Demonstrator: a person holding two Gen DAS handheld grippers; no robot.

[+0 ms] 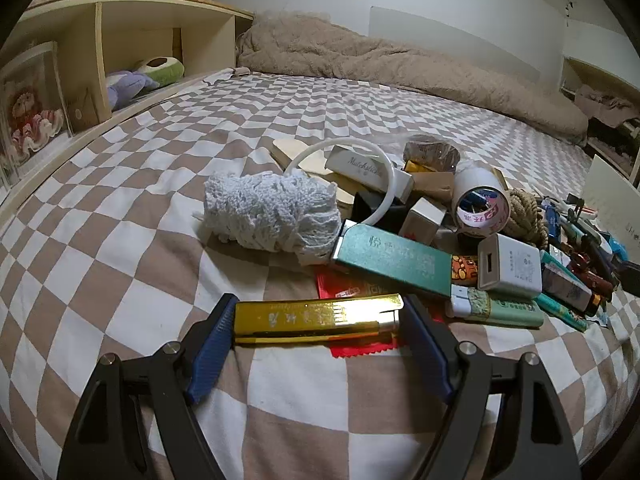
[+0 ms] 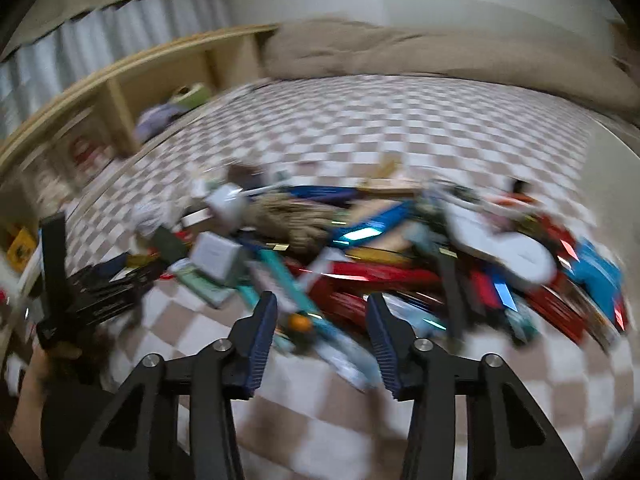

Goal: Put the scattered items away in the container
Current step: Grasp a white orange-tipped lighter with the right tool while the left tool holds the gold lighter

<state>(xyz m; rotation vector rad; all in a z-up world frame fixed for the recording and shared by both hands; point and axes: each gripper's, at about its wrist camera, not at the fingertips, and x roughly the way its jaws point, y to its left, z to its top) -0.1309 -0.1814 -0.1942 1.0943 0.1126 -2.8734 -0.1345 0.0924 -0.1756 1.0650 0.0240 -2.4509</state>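
My left gripper (image 1: 320,324) is shut on a long gold box (image 1: 316,314), which spans crosswise between the two blue pads just above the checked bedsheet (image 1: 132,216). Behind it the scattered pile holds a green box (image 1: 394,260), a white charger (image 1: 510,266) and a white knitted bundle (image 1: 268,210). The right wrist view is blurred. My right gripper (image 2: 322,320) stands partly open over the near edge of the pile (image 2: 400,248). A teal strip with an orange spot (image 2: 300,322) lies slantwise between its fingers, and neither pad visibly presses on it.
A wooden shelf (image 1: 132,12) with soft toys runs along the left of the bed. A beige blanket (image 1: 400,64) is bunched at the far end. A white panel (image 1: 612,204) stands at the right edge. A person's hand (image 2: 36,364) holds the left gripper.
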